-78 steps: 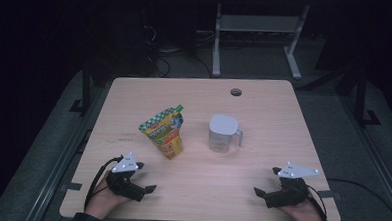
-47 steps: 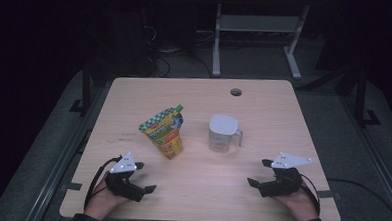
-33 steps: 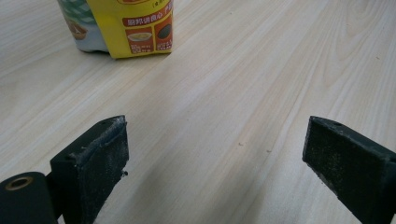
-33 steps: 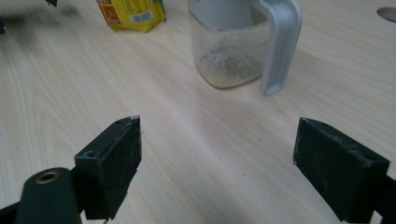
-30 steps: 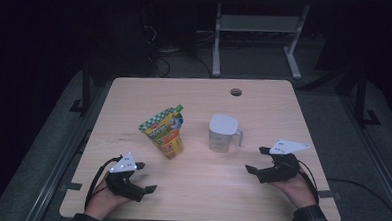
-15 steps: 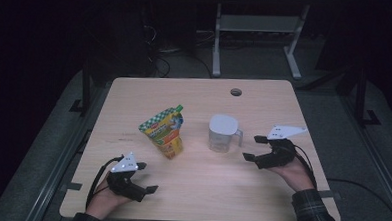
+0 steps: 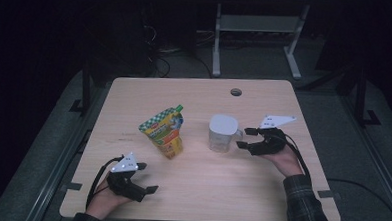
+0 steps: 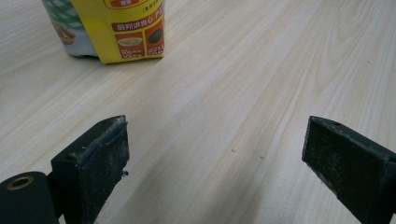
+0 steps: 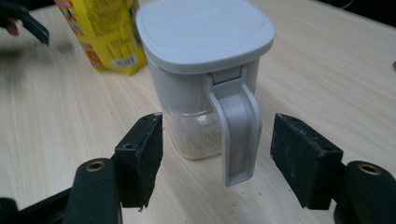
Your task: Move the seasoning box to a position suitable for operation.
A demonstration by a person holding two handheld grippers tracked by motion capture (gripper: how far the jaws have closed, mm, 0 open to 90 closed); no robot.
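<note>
A clear jug (image 7: 222, 133) with a white lid (image 9: 205, 30) and a grey handle (image 9: 236, 126) stands mid-table, a little pale powder at its bottom. My right gripper (image 7: 246, 138) is open just right of it; in the right gripper view its jaws stand on either side of the handle without touching it. A yellow and green food pouch (image 7: 164, 131) stands left of the jug, also seen as the pouch (image 8: 105, 28) and the pouch (image 9: 105, 32). My left gripper (image 7: 150, 181) rests open near the table's front left edge, nothing between its pads (image 8: 100, 158).
The wooden table (image 7: 200, 201) has a round cable hole (image 7: 236, 92) near its far edge. A metal stand (image 7: 257, 38) sits on the floor beyond the table. Bare wood lies between the two grippers.
My right gripper has moved from the front right of the table forward and left up to the jug's handle. The left gripper, jug and pouch have stayed put.
</note>
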